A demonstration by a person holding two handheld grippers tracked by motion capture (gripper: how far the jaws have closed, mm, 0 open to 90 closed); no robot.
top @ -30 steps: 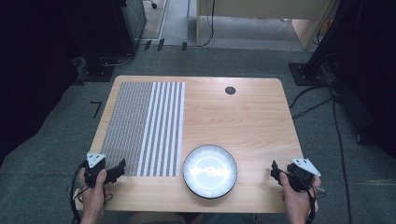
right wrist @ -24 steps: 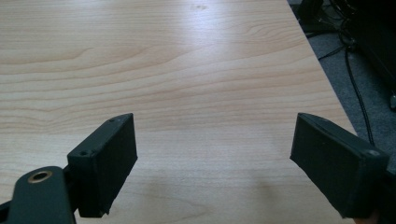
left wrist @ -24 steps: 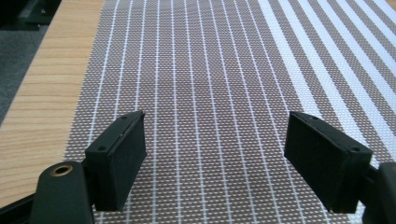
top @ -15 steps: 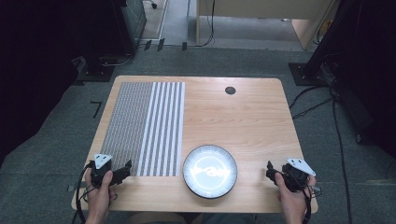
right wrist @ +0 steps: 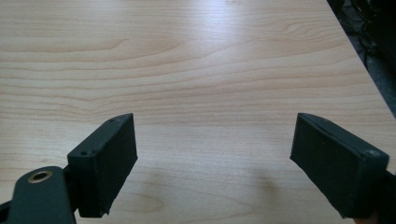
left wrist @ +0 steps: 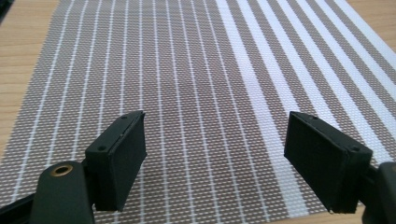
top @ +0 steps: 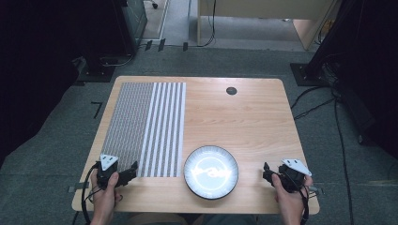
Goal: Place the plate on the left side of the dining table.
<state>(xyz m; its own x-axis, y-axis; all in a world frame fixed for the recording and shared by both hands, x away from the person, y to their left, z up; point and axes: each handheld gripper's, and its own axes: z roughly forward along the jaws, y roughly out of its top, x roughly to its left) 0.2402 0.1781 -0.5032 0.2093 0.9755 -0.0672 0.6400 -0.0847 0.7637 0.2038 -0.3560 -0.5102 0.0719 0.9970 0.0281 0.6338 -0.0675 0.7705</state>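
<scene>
From the high view, the left gripper (top: 127,172) sits at the near edge of the striped placemat (top: 145,126) near the table's (top: 253,117) front-left corner; the right gripper (top: 268,174) is near the front-right corner, beside the plate (top: 210,171). In the left gripper view, the jaws stand wide apart over the placemat (left wrist: 187,84), holding nothing. In the right gripper view, the jaws are wide apart above bare table (right wrist: 196,70), also empty.

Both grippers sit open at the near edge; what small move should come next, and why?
Probably ease the left gripper down onto the striped placemat's near edge: its open jaws already straddle the weave, while the right gripper faces bare table, beside the plate.
</scene>
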